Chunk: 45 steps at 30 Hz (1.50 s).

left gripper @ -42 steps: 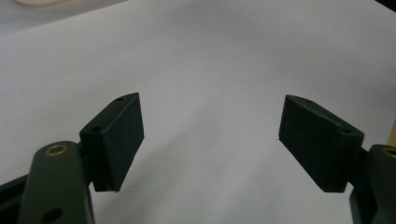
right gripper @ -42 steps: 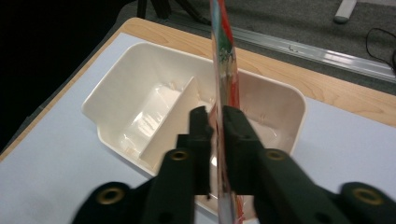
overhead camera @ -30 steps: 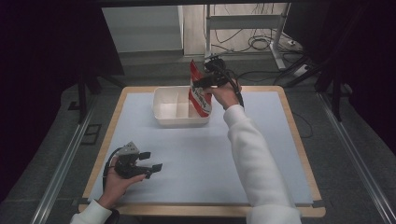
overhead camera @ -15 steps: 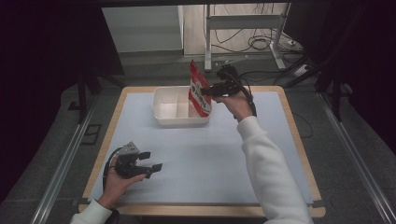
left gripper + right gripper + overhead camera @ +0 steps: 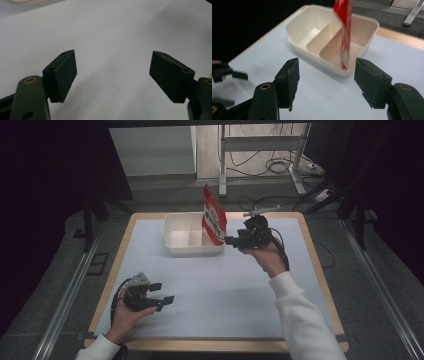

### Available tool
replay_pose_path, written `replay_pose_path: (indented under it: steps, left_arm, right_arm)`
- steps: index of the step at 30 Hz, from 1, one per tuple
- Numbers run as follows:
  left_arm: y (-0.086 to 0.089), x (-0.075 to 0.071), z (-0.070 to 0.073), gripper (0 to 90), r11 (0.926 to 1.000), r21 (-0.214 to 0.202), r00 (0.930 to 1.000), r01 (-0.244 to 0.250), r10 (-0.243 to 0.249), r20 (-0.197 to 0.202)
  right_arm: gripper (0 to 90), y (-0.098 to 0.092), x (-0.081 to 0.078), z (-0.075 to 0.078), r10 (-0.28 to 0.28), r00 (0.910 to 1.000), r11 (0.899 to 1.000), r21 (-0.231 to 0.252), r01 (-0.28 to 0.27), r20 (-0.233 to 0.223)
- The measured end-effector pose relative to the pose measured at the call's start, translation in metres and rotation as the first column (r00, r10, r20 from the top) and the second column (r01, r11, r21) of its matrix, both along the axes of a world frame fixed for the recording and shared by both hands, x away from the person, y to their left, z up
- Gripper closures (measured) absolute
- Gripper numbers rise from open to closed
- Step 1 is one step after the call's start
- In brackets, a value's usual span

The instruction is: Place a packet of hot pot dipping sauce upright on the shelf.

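The bench (image 5: 220,290) is covered by a pale blue mat with a wooden rim showing around it, and most of that mat is bare. At its far middle stands a white divided container (image 5: 187,236), its long side facing the person. In the right gripper view a partition splits it into two compartments, and a red and white snack packet (image 5: 214,220) stands upright in the compartment nearer the right hand-held gripper, leaning on that end wall with its top well above the rim.

The right hand-held gripper (image 5: 231,240) hovers just beside the container's right end, jaws pointing at the packet. Its jaws are spread apart and grasp nothing; the packet is beyond the pads (image 5: 288,77) and free of them.

The left hand-held gripper (image 5: 165,296) sits low over the near left part of the bench, well apart from the container. It too is released, jaws wide with only bare mat between them in the left gripper view.

Open mat stretches between the two hands and across the whole near half. The container's far wall lies close to the bench's far edge, with dark floor and cables beyond.
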State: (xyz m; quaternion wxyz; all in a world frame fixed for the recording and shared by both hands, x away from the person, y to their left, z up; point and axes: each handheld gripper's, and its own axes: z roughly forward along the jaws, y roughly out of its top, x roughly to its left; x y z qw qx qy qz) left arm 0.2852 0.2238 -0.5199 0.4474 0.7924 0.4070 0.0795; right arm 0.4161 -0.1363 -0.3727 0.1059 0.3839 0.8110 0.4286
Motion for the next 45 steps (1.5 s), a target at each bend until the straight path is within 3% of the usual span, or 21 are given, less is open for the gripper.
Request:
replay_pose_path:
  steps: [7, 15, 20, 21, 27, 31, 45]
  left_arm:
    - [-0.001, 0.0, 0.0, 21.8, 1.0, 0.008, 1.0, 0.0, 0.0, -0.003]
    - [-0.002, 0.0, -0.001, 21.7, 0.9999, 0.016, 1.0, -0.001, 0.001, -0.003]
    - [-0.004, 0.0, -0.001, 21.7, 0.9998, 0.019, 1.0, 0.001, -0.001, -0.007]
    - [-0.004, 0.0, -0.001, 21.7, 0.9998, 0.021, 1.0, 0.003, -0.003, -0.005]
    - [-0.003, 0.0, -0.001, 21.7, 0.9998, 0.022, 1.0, 0.002, -0.002, -0.004]
    - [-0.003, 0.0, -0.001, 21.7, 0.9998, 0.021, 1.0, 0.004, -0.004, -0.004]
    - [-0.003, 0.001, -0.002, 21.7, 0.9998, 0.02, 1.0, 0.004, -0.004, -0.005]
  right_arm:
    - [36.2, -0.034, -0.035, -0.04, 0.006, 0.9997, 1.0, 0.012, -0.006, -0.025]
    - [35.4, -0.072, -0.064, -0.079, -0.007, 0.9986, 0.999, 0.031, 0.009, -0.052]
    - [35.1, -0.088, -0.075, -0.094, -0.021, 0.9983, 1.0, 0.021, 0.023, -0.055]
    - [34.8, -0.094, -0.079, -0.102, -0.028, 0.998, 1.0, 0.013, 0.029, -0.057]
    - [33.5, -0.103, -0.086, -0.123, -0.046, 0.9956, 0.999, -0.023, 0.044, -0.082]
    - [32.9, -0.103, -0.085, -0.129, -0.053, 0.9947, 0.998, -0.038, 0.05, -0.088]
    - [28.2, -0.105, -0.087, -0.125, -0.069, 0.9965, 0.997, -0.036, 0.067, -0.047]
